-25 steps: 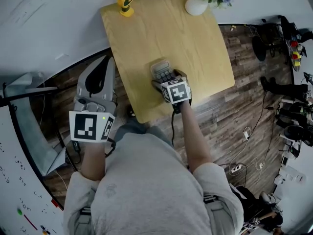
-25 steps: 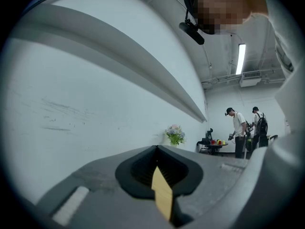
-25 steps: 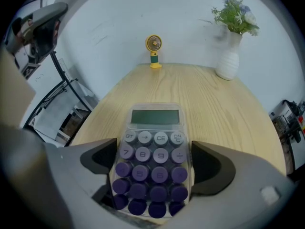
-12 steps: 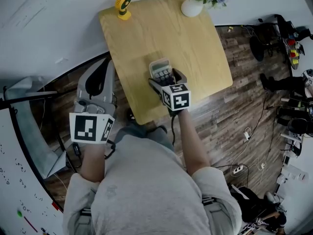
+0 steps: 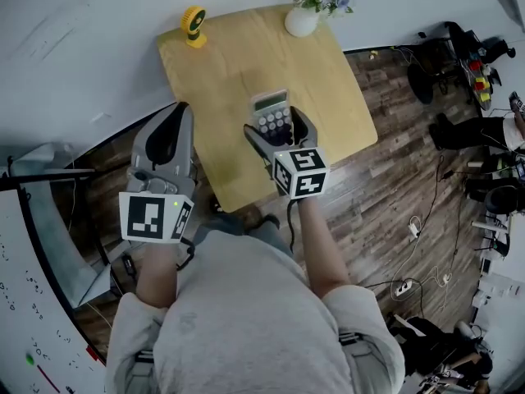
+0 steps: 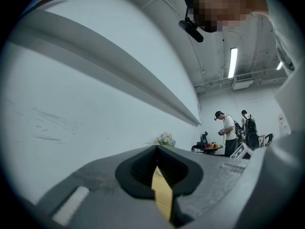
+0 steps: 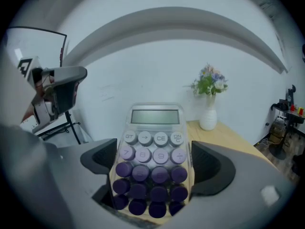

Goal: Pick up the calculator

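Calculator (image 7: 153, 161) sits clamped by its sides between the right gripper's (image 5: 276, 124) jaws over the near half of the wooden table (image 5: 230, 64), seemingly lifted, so little remains, while the left gripper (image 5: 174, 115) hangs closed, empty, off the table's left edge.

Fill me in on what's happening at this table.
A person works with a gripper in each hand. The right gripper has its fingers closed on the sides of the purple-keyed calculator, holding it tilted over the wooden table, apparently off the surface. The left gripper hangs beside the table's left edge, fingers together and holding nothing. A yellow fan and a vase of flowers stand at the far edge.
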{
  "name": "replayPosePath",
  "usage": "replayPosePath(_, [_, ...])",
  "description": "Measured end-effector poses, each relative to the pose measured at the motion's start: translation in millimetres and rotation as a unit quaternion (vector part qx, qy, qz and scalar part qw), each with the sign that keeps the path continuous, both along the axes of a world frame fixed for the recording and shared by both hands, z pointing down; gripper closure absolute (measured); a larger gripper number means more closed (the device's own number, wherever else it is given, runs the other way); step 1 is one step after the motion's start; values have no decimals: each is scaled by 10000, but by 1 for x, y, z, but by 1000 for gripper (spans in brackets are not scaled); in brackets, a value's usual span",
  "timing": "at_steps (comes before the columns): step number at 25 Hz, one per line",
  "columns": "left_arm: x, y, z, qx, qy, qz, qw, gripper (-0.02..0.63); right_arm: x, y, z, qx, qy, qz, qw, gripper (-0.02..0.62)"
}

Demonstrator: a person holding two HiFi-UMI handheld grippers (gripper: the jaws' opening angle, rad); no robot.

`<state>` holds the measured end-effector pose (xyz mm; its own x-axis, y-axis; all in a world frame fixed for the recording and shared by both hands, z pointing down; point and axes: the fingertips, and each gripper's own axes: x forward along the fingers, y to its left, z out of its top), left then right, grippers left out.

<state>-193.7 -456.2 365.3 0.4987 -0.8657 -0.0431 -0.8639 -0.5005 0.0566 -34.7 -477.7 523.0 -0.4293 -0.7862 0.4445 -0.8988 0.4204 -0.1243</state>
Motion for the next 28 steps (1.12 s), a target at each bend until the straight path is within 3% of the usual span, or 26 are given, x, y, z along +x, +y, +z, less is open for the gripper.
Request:
replayPosePath(10, [26,20,-27,236,12,30,9997,601,34,8,-90,1086,-332,409,9927,104])
replayPosePath(28, [80,64,-71,679,-42,39,9977,601,100,50,-185,2302,-613,710,9686,104])
